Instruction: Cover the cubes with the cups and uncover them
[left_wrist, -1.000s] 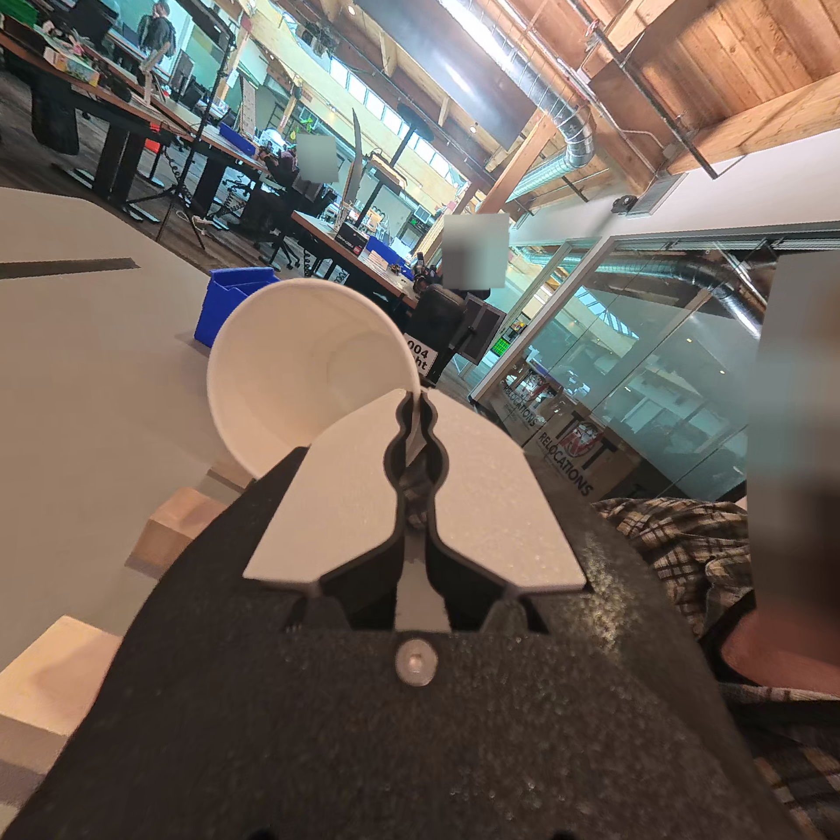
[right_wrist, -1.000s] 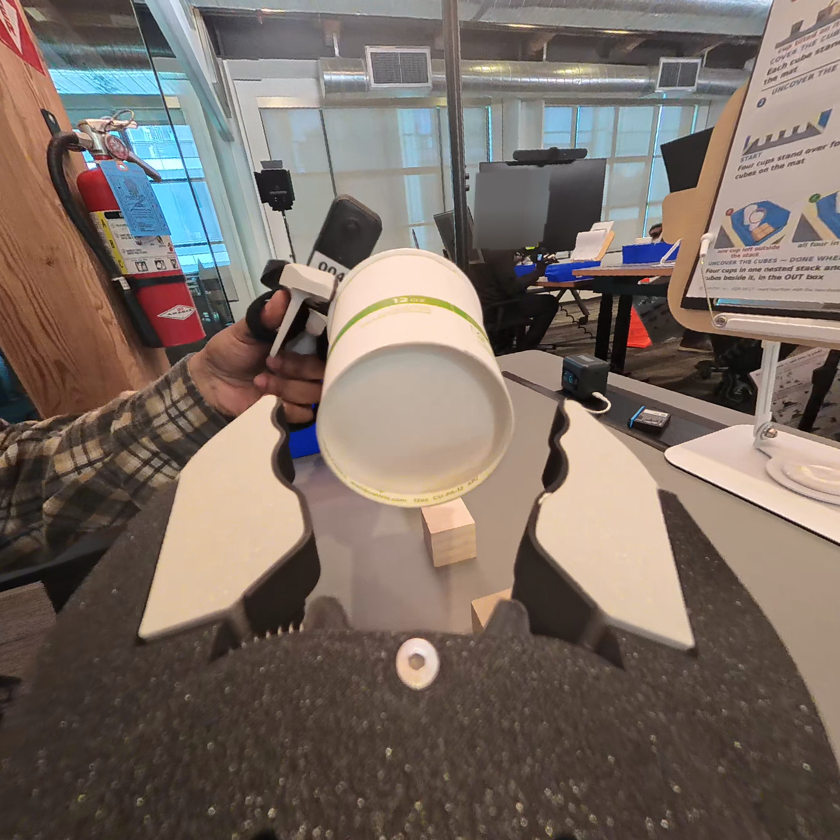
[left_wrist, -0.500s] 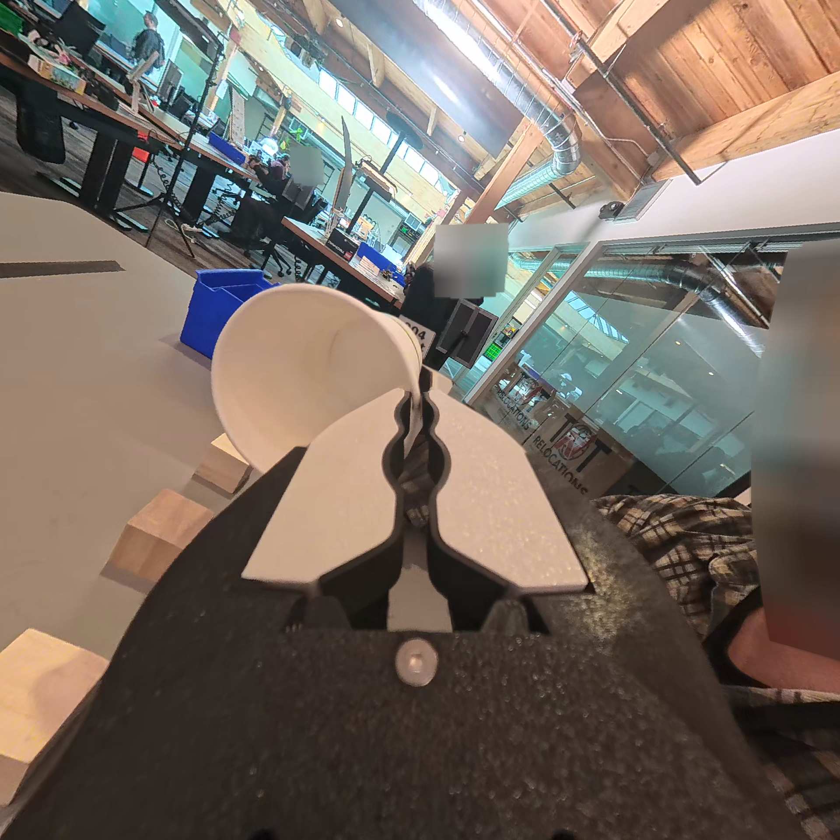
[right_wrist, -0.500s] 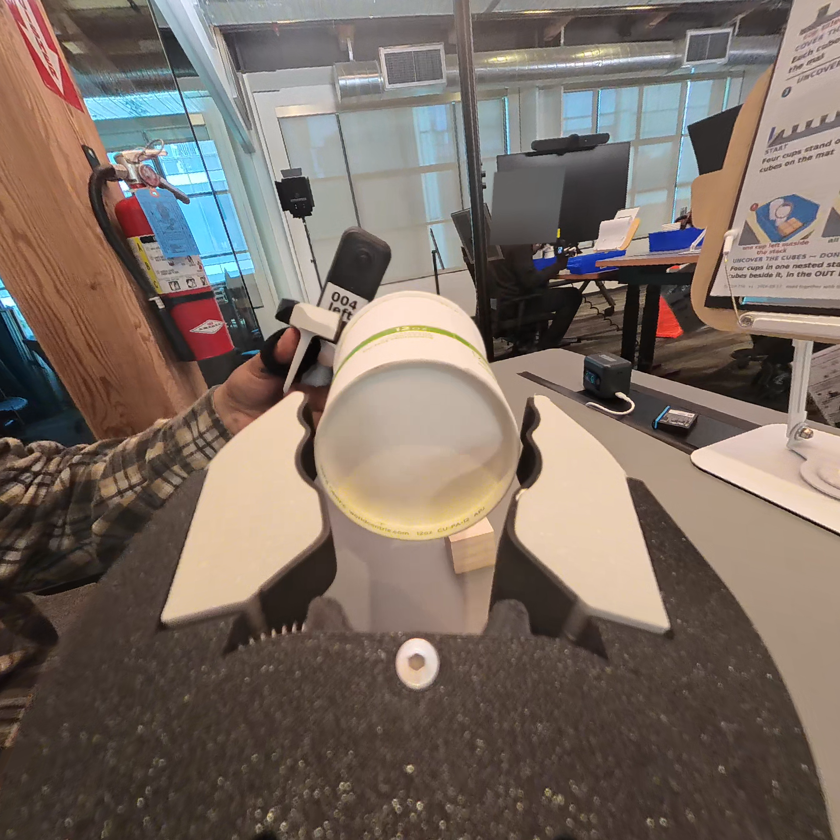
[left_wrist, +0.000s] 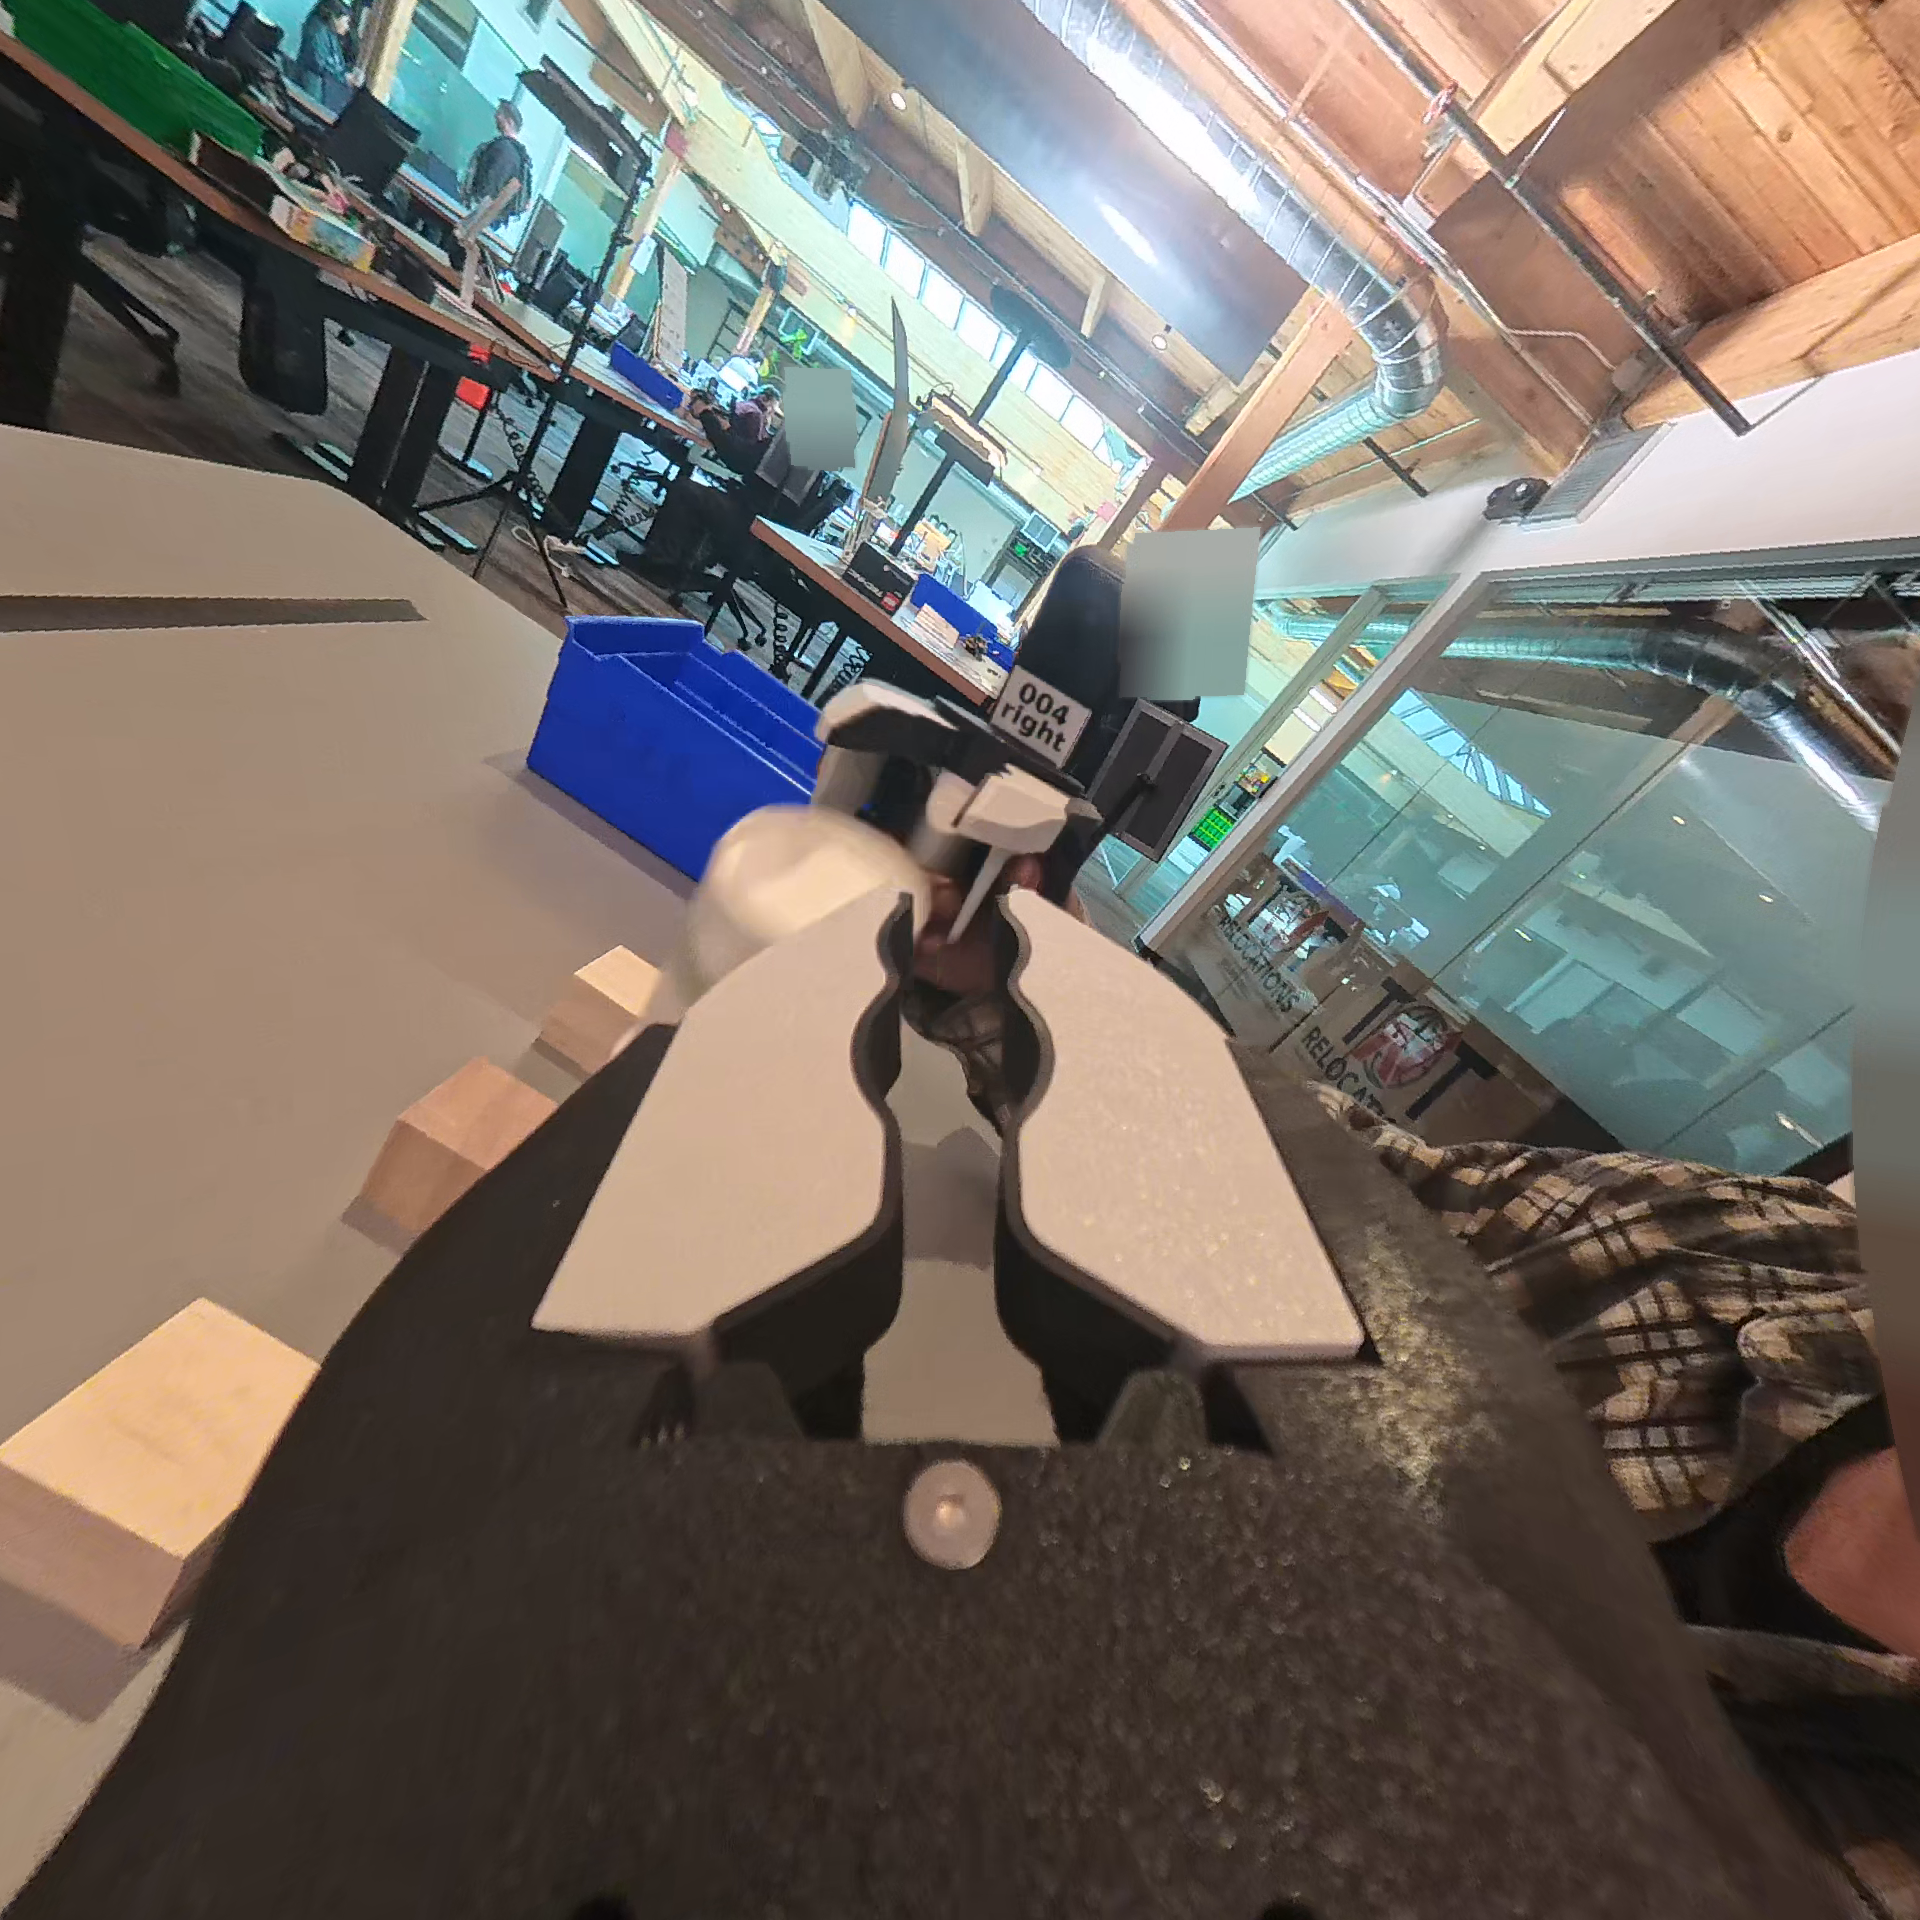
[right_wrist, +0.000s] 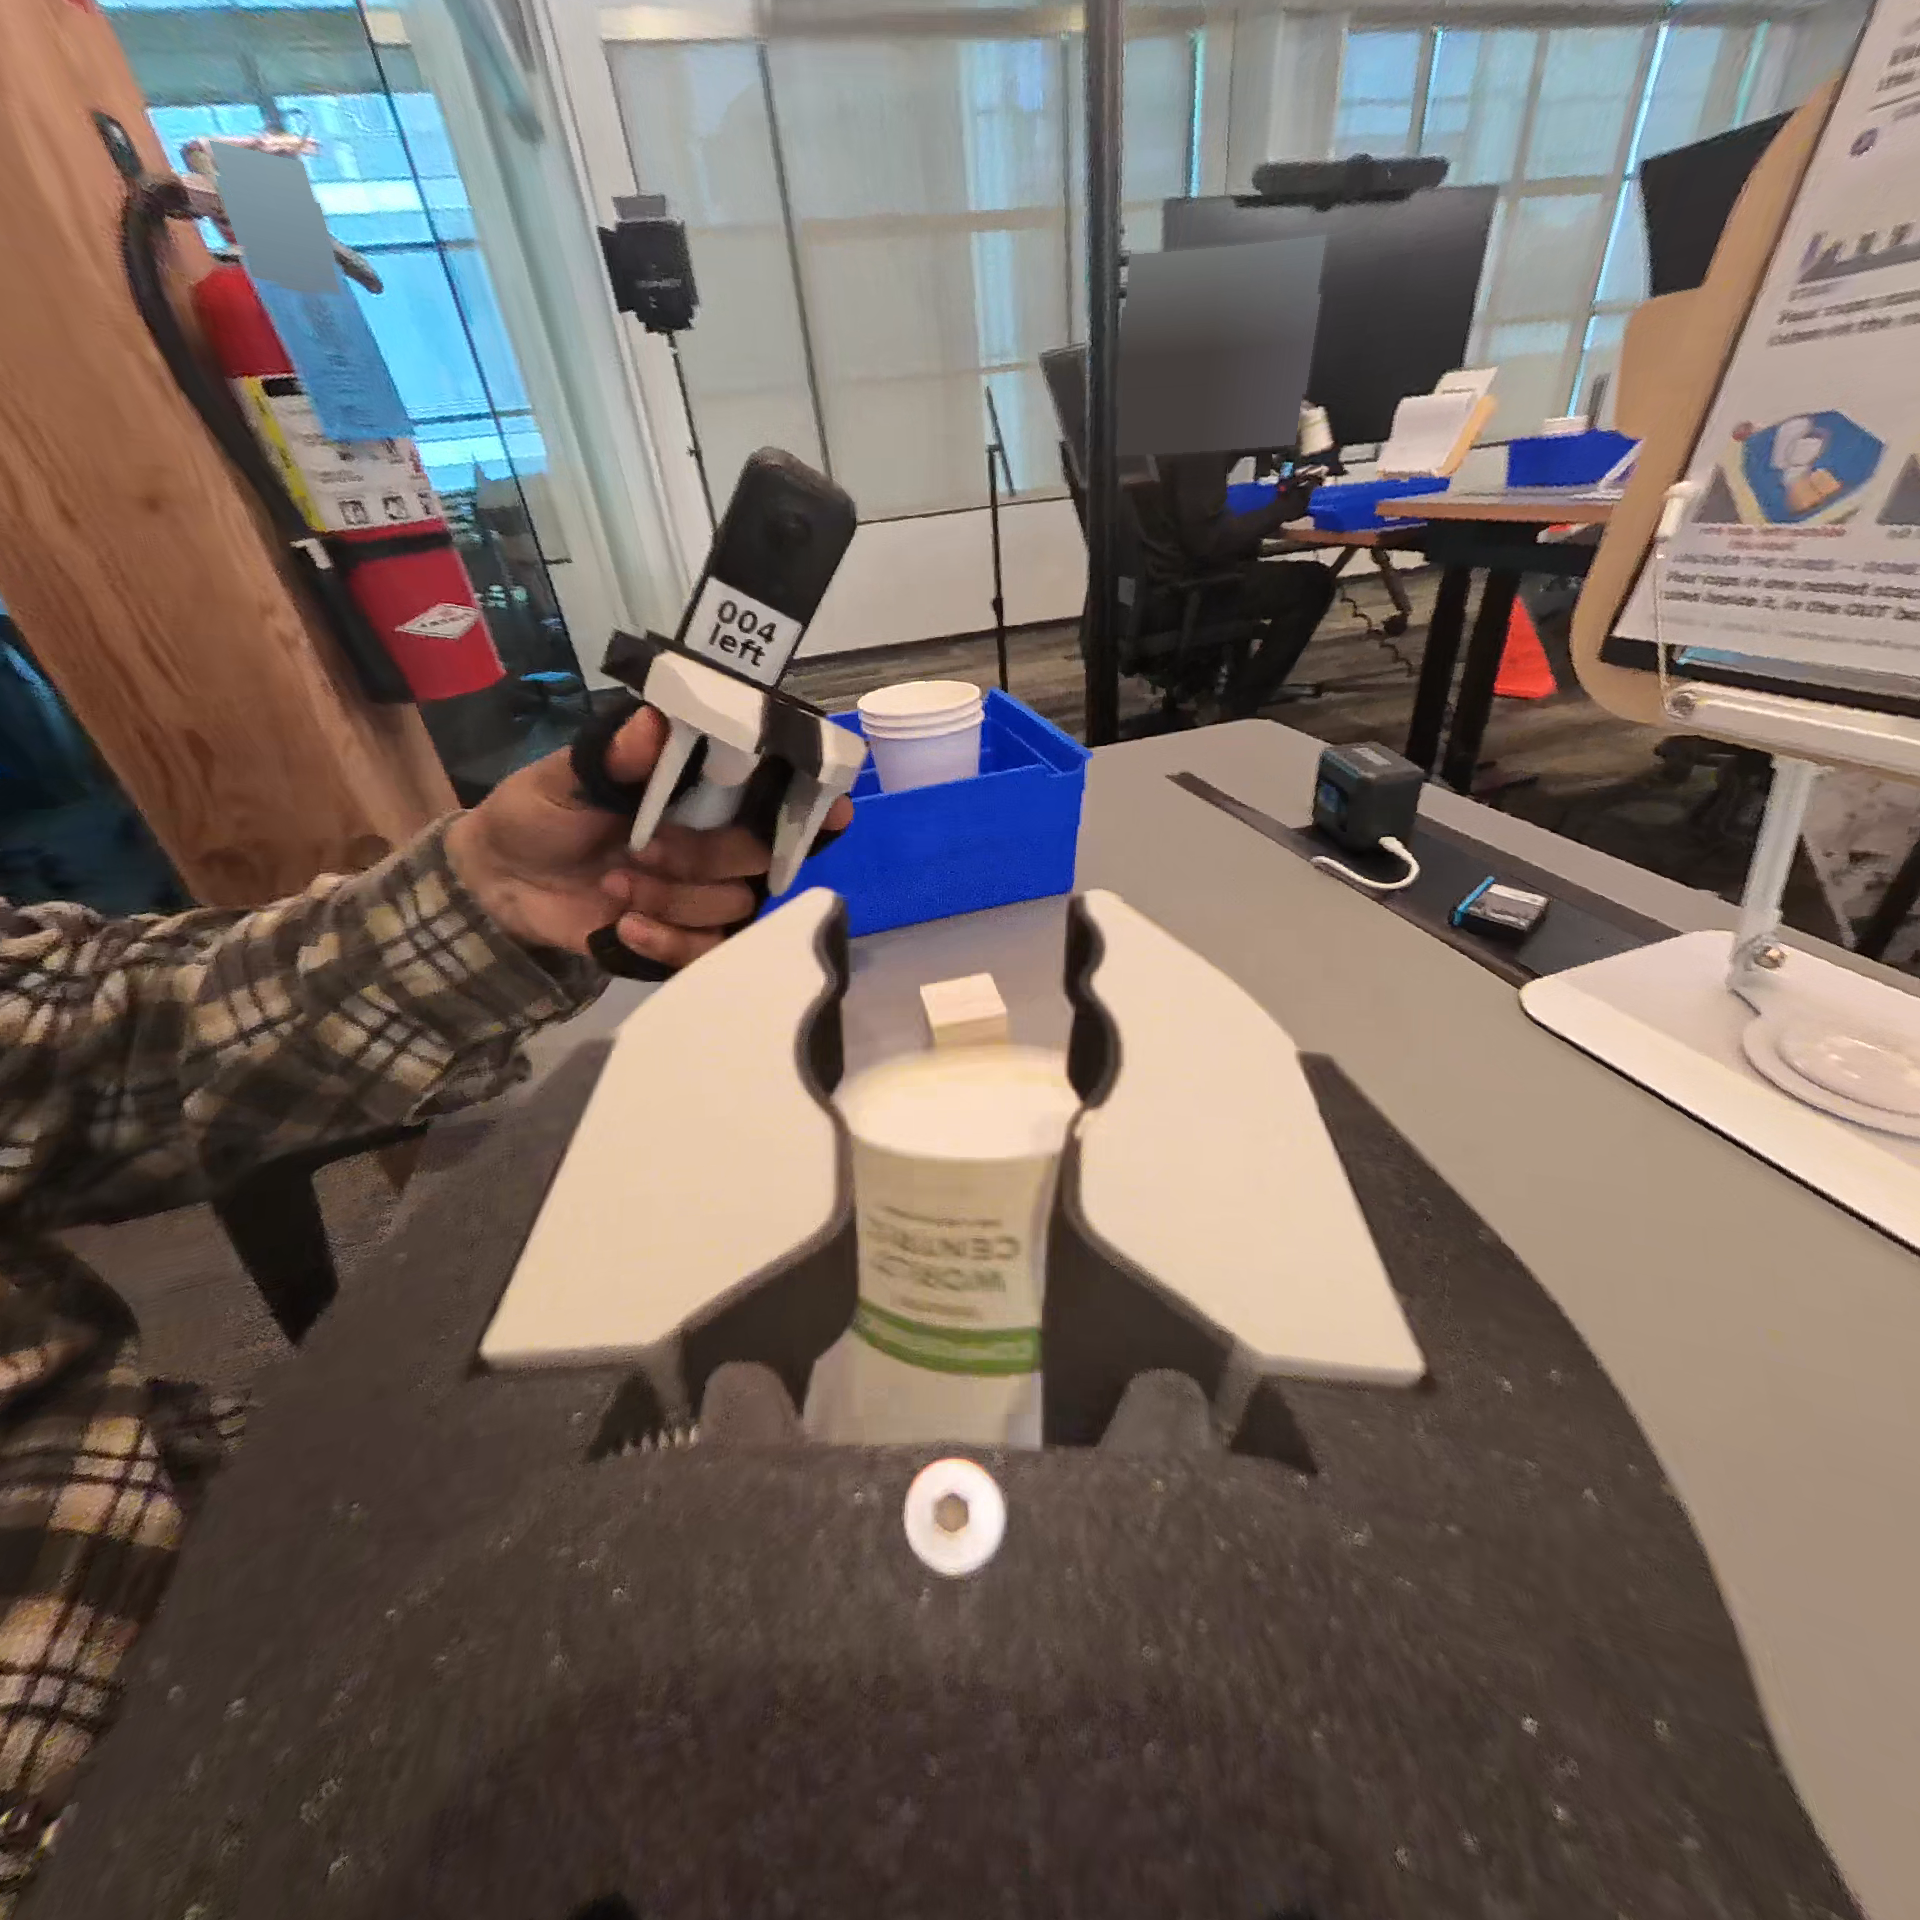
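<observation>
A white paper cup (right_wrist: 951, 1195) with a green band stands upside down between my right gripper's (right_wrist: 956, 925) fingers, which are shut on its sides. It shows blurred in the left wrist view (left_wrist: 800, 894), held by the right gripper (left_wrist: 935, 800). My left gripper (left_wrist: 956, 914) is open a little and empty, held up left of the cup (right_wrist: 727, 821). A wooden cube (right_wrist: 963, 1010) sits on the grey table just beyond the cup. Three cubes lie in a row at the left (left_wrist: 613, 1003) (left_wrist: 457, 1143) (left_wrist: 135, 1455).
A blue bin (right_wrist: 966, 852) with a stack of white cups (right_wrist: 923, 732) stands at the table's far edge; it also shows in the left wrist view (left_wrist: 665, 738). A board on a white stand (right_wrist: 1766, 520) and a small black device (right_wrist: 1366, 795) are at the right.
My left gripper let go of the cup's rim and drew back. My right gripper closed on the cup, turned it base up and brought it down toward the table.
</observation>
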